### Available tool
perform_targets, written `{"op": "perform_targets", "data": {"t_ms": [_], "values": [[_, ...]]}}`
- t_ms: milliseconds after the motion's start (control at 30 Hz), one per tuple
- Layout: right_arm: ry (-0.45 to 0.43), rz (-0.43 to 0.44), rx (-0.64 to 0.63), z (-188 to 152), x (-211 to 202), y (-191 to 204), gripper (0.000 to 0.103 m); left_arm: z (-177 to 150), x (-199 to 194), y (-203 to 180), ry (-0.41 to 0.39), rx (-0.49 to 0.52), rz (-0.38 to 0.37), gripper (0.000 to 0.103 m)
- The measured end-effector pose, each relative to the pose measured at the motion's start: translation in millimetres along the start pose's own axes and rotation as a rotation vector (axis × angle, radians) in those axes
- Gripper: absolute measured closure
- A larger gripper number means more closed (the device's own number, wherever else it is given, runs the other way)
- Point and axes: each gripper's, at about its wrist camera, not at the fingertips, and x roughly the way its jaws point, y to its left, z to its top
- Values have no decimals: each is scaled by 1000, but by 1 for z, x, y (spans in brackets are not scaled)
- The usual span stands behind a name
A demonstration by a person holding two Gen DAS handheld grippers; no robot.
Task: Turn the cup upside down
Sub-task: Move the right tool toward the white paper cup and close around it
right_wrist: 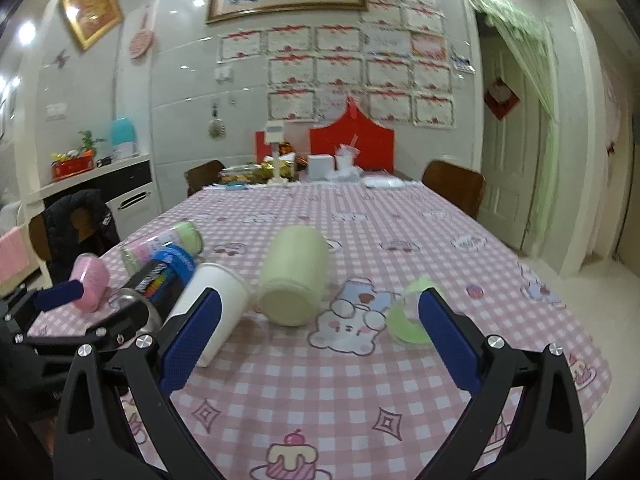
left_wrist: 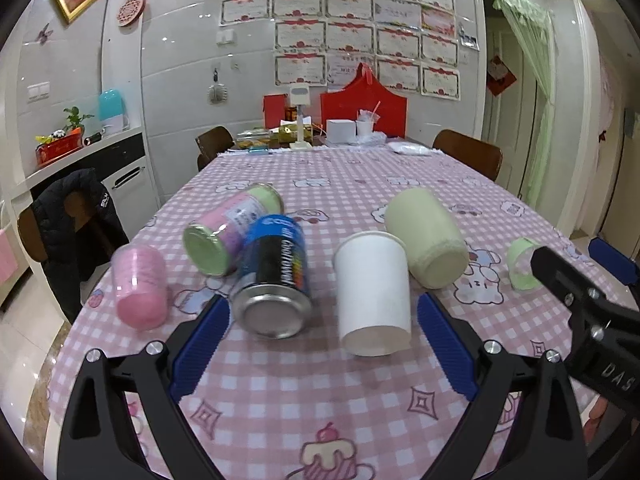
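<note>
Both tools, lower frame: left tool (left_wrist: 324,344) and right tool (right_wrist: 318,338) wide, holding nothing. Table (left_wrist: 360,184). White paper cup (left_wrist: 372,292), centre, upright, crowded by blue can (left_wrist: 276,276), green cup (left_wrist: 428,236). Risk: knocking neighbours rolling.

Tiled dining room under bright ceiling light

Certificates (left_wrist: 360,36) paper the 12 o'clock wall; wooden chairs (left_wrist: 472,152) flank the checked surface (left_wrist: 320,392); a curtained doorway (left_wrist: 520,92) stands at 2 o'clock.
</note>
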Motion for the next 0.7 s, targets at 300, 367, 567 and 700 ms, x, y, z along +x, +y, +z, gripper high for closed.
{"op": "perform_targets", "data": {"t_ms": [300, 367, 567, 700], "values": [[42, 4, 31, -9, 20, -16, 8, -8, 32, -28, 57, 41, -33, 10], [54, 10, 37, -10, 25, -18, 8, -8, 40, -33, 59, 60, -5, 10], [83, 28, 41, -14, 36, -20, 8, -7, 60, -41, 110, 91, -6, 27], [98, 38, 36, -14, 41, -18, 8, -6, 67, -43, 150, 101, -27, 38]]}}
